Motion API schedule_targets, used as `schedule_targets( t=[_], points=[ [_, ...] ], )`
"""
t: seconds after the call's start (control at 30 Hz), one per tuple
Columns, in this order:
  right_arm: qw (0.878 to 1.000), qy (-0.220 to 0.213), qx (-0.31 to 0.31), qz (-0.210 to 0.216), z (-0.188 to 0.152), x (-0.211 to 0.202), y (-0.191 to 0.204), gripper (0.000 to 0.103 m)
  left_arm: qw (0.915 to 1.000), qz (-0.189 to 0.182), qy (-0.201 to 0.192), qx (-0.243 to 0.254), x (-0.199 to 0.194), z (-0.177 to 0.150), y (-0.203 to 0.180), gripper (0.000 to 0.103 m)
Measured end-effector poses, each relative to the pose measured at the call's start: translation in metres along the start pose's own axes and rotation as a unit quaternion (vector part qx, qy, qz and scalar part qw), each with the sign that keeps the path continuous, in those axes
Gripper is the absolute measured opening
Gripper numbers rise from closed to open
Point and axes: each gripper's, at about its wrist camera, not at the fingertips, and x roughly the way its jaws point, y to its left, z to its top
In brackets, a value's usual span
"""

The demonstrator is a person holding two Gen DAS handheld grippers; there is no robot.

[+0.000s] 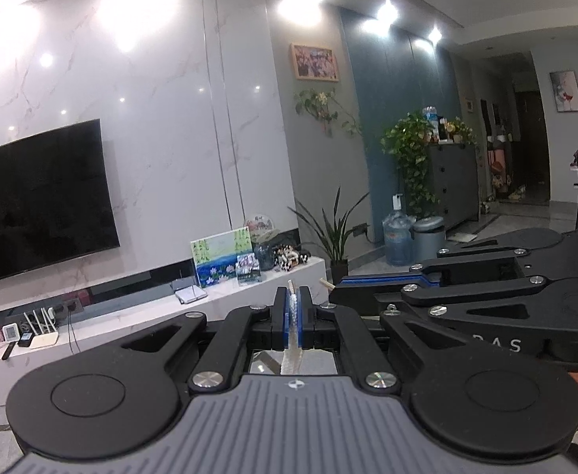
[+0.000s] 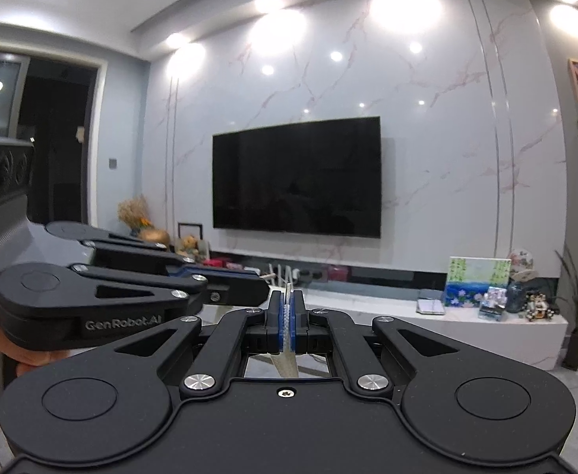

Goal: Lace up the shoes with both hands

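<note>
Both grippers are lifted and face the room; no shoe is in view. My left gripper [image 1: 293,296] is shut on a flat pale shoelace [image 1: 292,355], whose tip pokes out above the blue pads while the rest runs down behind the jaws. My right gripper [image 2: 288,300] is likewise shut on a pale shoelace [image 2: 286,355] with its tip sticking up. Each gripper shows in the other's view: the right gripper [image 1: 334,288] comes in from the right with a lace tip at its jaws, and the left gripper [image 2: 265,278] comes in from the left, close beside.
A wall-mounted television [image 2: 297,175] hangs on a marble wall above a long white console [image 2: 486,328] with a small painting [image 2: 476,280] and ornaments. Potted plants [image 1: 338,233], a water bottle [image 1: 397,241], a bin and a dark cabinet [image 1: 453,185] stand to the right.
</note>
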Motion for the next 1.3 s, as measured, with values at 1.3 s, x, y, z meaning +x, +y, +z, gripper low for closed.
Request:
schedule_targets(
  t=[1.3],
  points=[
    [0.996,0.089,-0.004,0.024,-0.082,0.001,-0.027,0.001,0.9952,-0.020,0.095,-0.009,0.017,-0.077,0.026,0.003]
  ],
)
